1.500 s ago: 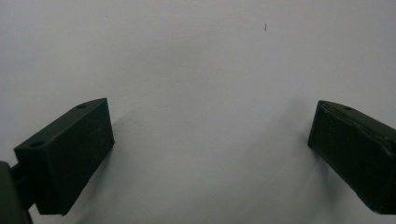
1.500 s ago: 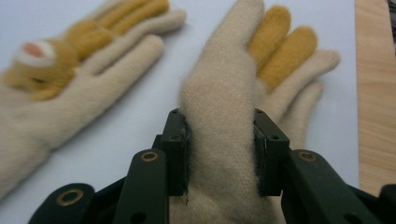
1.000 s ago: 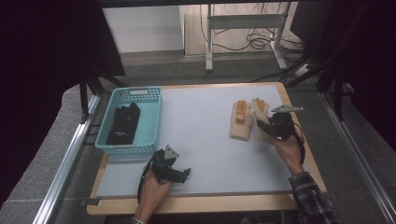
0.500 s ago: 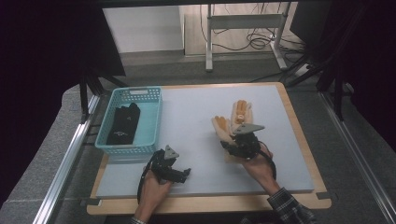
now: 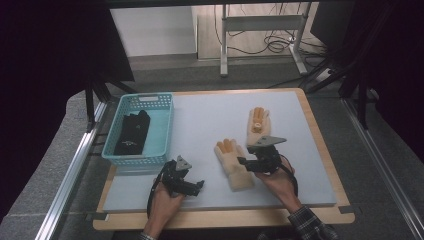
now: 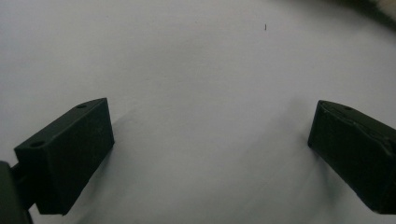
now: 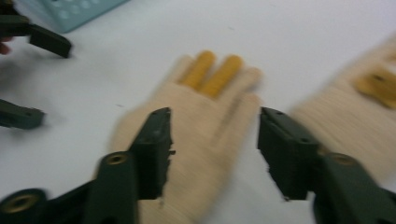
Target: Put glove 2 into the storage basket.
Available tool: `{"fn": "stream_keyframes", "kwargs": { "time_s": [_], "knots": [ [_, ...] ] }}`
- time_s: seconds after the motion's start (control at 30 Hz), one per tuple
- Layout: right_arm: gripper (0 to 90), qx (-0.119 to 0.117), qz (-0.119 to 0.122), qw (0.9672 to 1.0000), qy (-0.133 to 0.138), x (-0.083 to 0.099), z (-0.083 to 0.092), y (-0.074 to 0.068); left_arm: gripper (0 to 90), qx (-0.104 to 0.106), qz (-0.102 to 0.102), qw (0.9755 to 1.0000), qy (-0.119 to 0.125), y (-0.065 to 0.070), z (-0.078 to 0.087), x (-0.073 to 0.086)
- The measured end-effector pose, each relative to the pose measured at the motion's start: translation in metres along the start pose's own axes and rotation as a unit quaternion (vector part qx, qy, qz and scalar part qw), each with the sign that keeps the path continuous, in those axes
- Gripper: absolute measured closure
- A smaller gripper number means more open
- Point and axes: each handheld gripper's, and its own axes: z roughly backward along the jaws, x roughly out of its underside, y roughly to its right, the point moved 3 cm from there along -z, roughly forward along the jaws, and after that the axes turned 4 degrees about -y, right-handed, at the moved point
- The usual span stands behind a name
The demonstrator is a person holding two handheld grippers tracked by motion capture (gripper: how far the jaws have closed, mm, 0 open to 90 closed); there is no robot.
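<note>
On table, glove point(image 5: 233, 161) fingertips away.

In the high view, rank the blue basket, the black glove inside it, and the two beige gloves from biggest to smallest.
1. Blue basket.
2. Black glove.
3. Nearer beige glove and farther beige glove: they look alike, and the right claw hides part of the farther one, so no ranking.

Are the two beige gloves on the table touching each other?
Apart. In the high view, a strip of bare table separates the near glove from the far glove.
</note>
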Motion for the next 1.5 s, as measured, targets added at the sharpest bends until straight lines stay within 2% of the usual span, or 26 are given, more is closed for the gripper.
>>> {"fn": "stream_keyframes", "kwargs": {
  "time_s": [0.1, 0.17, 0.23, 0.33, 0.4, 0.5, 0.67, 0.77, 0.87, 1.03, 1.13, 1.4, 1.5],
  "knots": [
    [65.5, 0.012, -0.012, 0.9997, -0.016, 0.012, 0.005, 0.012, 0.4, 0.0, 0.001, 1.0, 0.0, 0.0, 0.0, 0.0],
    [69.7, 0.01, -0.008, 0.9995, -0.029, 0.02, 0.003, 0.013, 0.4, 0.0, 0.001, 1.0, 0.0, 0.0, 0.0, 0.0],
    [70.5, 0.013, 0.0, 0.999, -0.043, 0.028, -0.001, 0.011, 0.4, 0.0, 0.001, 1.0, 0.0, 0.0, 0.0, 0.0],
    [70.5, 0.008, 0.003, 0.9987, -0.05, 0.035, -0.006, 0.007, 0.4, 0.0, 0.001, 1.0, 0.0, 0.0, 0.0, 0.0],
    [70.5, 0.006, 0.005, 0.9987, -0.049, 0.037, -0.007, 0.004, 0.4, 0.0, 0.001, 1.0, 0.001, 0.0, 0.0, 0.0],
    [70.4, -0.01, 0.006, 0.9989, -0.045, 0.039, -0.006, -0.005, 0.4, 0.0, 0.001, 1.0, 0.0, 0.0, 0.0, 0.0],
    [69.7, -0.035, 0.025, 0.998, -0.047, 0.041, -0.011, -0.022, 0.4, 0.0, 0.001, 1.0, 0.0, 0.0, 0.0, 0.0],
    [67.9, -0.034, 0.035, 0.9979, -0.041, 0.037, -0.01, -0.024, 0.4, 0.0, 0.001, 1.0, 0.0, 0.0, 0.0, 0.0],
    [63.6, -0.02, 0.026, 0.999, -0.029, 0.031, -0.007, -0.011, 0.4, 0.0, 0.001, 1.0, 0.0, 0.0, 0.0, 0.0],
    [56.1, 0.018, -0.003, 0.9998, -0.009, 0.023, -0.002, 0.022, 0.4, 0.0, 0.001, 1.0, 0.0, 0.0, 0.0, 0.0],
    [52.5, 0.033, -0.016, 0.9993, 0.0, 0.014, -0.002, 0.044, 0.4, 0.0, 0.001, 1.0, 0.0, 0.0, 0.0, 0.0],
    [47.2, 0.082, -0.03, 0.9961, -0.006, -0.011, -0.023, 0.094, 0.4, 0.0, 0.001, 1.0, 0.0, 0.0, 0.0, 0.0],
    [44.7, 0.092, -0.025, 0.9954, -0.006, -0.019, -0.031, 0.105, 0.4, 0.0, 0.001, 1.0, 0.001, 0.0, 0.0, 0.0]
  ]
}}
